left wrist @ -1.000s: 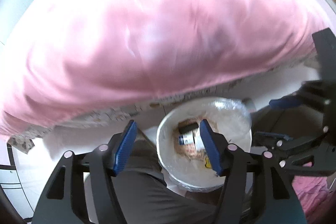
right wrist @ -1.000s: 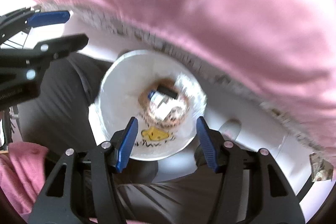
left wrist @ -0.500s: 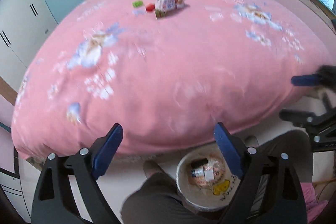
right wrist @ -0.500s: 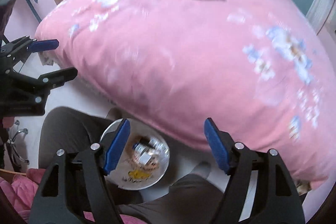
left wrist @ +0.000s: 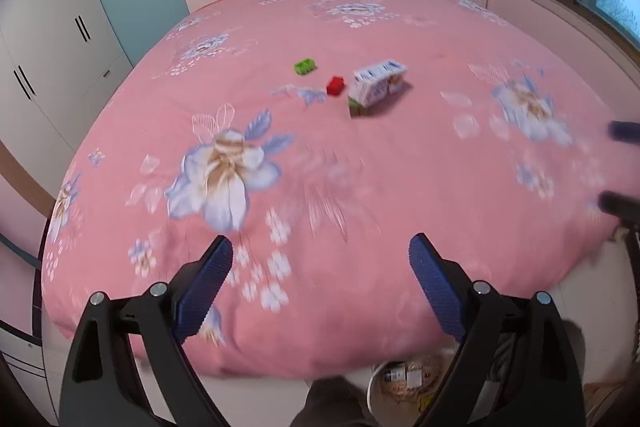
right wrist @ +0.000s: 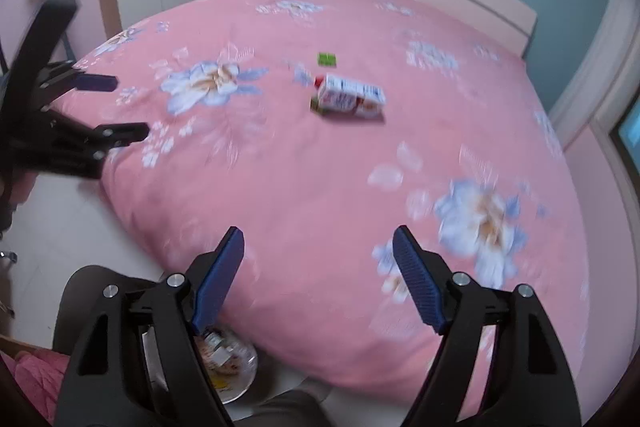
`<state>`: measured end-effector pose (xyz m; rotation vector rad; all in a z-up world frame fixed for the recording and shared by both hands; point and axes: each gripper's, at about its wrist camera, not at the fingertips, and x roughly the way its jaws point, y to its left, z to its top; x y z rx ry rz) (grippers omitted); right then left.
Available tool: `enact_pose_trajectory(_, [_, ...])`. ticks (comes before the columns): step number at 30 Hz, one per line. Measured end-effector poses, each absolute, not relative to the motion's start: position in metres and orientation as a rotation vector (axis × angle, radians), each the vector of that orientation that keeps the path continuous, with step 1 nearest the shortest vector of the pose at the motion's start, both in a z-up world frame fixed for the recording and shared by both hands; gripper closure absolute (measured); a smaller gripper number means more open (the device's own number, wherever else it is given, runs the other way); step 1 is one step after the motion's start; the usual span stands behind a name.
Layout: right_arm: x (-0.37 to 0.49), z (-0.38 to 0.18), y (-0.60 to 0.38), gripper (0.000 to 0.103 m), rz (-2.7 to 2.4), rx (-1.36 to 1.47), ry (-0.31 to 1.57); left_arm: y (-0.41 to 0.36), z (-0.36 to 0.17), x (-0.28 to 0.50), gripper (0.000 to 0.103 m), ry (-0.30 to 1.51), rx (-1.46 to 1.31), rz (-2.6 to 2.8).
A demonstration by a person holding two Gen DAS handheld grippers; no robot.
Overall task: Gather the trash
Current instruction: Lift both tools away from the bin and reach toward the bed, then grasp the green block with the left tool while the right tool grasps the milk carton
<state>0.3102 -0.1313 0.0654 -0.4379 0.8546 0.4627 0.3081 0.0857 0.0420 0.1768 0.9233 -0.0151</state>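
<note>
Pink bedspread (left wrist: 360,187) now fills both views; bin (left wrist: 394,383) sits at its foot. Left gripper (left wrist: 320,283) gapes empty, right gripper (right wrist: 318,267) is opening, empty. Cartons (left wrist: 376,83) remain mid-bed.

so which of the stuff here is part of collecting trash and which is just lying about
Job:
- white carton on the bed
- trash bin on the floor, already holding rubbish

Lying about:
- green block
- red block
- wardrobe
</note>
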Motion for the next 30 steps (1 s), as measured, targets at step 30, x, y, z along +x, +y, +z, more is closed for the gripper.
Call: enact_pose_trajectory(30, [0.631,-0.060,-0.034,0.027,0.929,-1.105,0.895,0.107,-0.062,0.698,0.012,1.061,0.530,-0.363])
